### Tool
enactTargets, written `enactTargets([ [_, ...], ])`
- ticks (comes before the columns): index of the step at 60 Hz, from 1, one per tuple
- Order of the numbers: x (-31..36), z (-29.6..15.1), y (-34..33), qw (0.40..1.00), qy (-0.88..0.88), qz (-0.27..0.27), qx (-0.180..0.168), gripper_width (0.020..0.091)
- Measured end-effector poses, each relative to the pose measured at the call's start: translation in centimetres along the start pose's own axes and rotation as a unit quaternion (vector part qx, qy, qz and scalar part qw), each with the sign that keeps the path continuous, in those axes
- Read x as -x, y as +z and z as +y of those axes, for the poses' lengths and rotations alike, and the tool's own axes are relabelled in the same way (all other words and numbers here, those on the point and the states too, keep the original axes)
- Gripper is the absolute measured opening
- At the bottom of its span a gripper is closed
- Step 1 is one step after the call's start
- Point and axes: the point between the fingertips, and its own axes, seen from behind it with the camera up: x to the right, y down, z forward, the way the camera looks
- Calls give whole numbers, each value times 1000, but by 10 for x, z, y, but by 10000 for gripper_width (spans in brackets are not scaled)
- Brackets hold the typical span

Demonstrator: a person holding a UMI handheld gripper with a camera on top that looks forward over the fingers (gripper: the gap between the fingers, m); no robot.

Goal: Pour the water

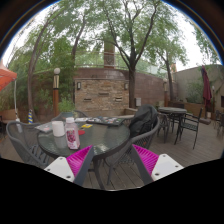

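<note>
Approach stage: tongs (108, 163) apart, empty.
Advance toward 10 o'clock to bottle (72, 134) on table (100, 135); centre before closing.

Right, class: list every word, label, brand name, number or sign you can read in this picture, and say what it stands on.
No text can be read.
The pink bottle on the glass table has a pale band that may be a label, too small to read.
The white cup beside it shows no print.
The gripper is open, short of the table, and shows no marking.
</note>
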Motion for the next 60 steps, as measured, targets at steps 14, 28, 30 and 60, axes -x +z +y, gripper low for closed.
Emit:
enactTargets([
  [14, -2, 7, 8, 1000, -1, 13, 19, 840],
  [28, 67, 26, 52, 999, 0, -42, 22, 837],
  [30, 82, 29, 61, 998, -3, -55, 20, 838],
  [60, 210, 10, 221, 997, -29, -40, -61, 772],
])
